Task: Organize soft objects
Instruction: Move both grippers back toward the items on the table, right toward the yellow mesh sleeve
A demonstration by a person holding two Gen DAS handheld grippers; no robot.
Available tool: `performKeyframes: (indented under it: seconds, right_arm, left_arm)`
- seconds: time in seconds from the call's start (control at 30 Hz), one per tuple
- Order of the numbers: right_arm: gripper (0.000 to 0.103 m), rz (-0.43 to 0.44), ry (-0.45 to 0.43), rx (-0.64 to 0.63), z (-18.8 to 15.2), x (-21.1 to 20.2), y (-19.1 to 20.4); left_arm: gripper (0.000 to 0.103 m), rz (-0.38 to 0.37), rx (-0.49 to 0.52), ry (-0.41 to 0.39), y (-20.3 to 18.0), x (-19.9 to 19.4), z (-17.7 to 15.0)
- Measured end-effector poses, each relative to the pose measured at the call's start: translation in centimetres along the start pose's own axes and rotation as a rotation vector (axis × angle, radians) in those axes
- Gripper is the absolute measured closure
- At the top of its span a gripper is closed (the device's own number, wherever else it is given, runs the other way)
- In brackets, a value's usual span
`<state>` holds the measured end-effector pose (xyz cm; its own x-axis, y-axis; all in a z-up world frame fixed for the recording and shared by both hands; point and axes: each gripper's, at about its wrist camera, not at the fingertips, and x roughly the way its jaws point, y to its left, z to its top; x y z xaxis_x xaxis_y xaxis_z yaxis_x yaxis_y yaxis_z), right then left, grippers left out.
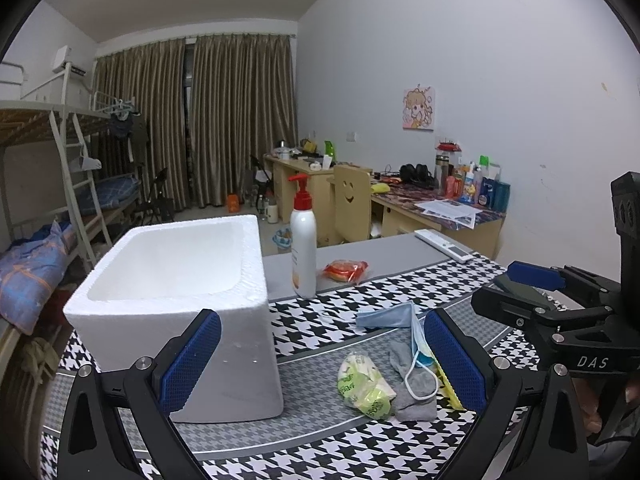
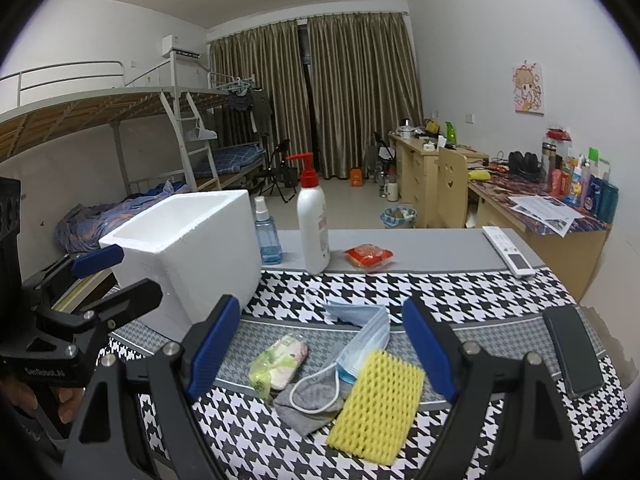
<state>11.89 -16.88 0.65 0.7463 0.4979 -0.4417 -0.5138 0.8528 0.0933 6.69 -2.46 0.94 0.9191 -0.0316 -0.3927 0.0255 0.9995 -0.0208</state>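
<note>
The counter (image 2: 420, 248), covered by a black-and-white houndstooth cloth (image 2: 460, 292) with grey bands, carries everything. Largest on it is the open white foam box (image 1: 172, 304), standing at the left, with nothing seen inside it. Behind it stand a tall white pump bottle with a red head (image 2: 314, 232) and a small blue spray bottle (image 2: 267, 236), the spray bottle just beside the box. A red-and-orange plastic-wrapped packet (image 2: 368, 258) lies right of the pump bottle, and a white remote control (image 2: 508, 252) lies near the far right edge. A black phone (image 2: 574, 356) lies flat at the right.

The soft things sit in 1 loose cluster in front of the box: a yellow foam mesh sleeve (image 2: 378, 404), a blue pleated face mask (image 2: 360, 328) with its white ear loop draped over a grey sock (image 2: 312, 404), and a crumpled green-and-white plastic pack (image 2: 278, 368) touching the sock.

The left tongs (image 1: 322, 360) are released, jaws wide, hanging above the box's corner and the cluster. The right tongs (image 2: 320, 344) are likewise released, framing the cluster and gripping nothing.
</note>
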Motion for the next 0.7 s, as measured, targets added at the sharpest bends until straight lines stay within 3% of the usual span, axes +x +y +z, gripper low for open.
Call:
performKeyframes:
  seconds: [0.7]
  right_arm:
    - [0.017,-0.030,0.052,0.028,-0.8,1.1,-2.4]
  left_arm:
    - [0.001,-0.010,0.021,0.070,-1.9,2.8,-1.5]
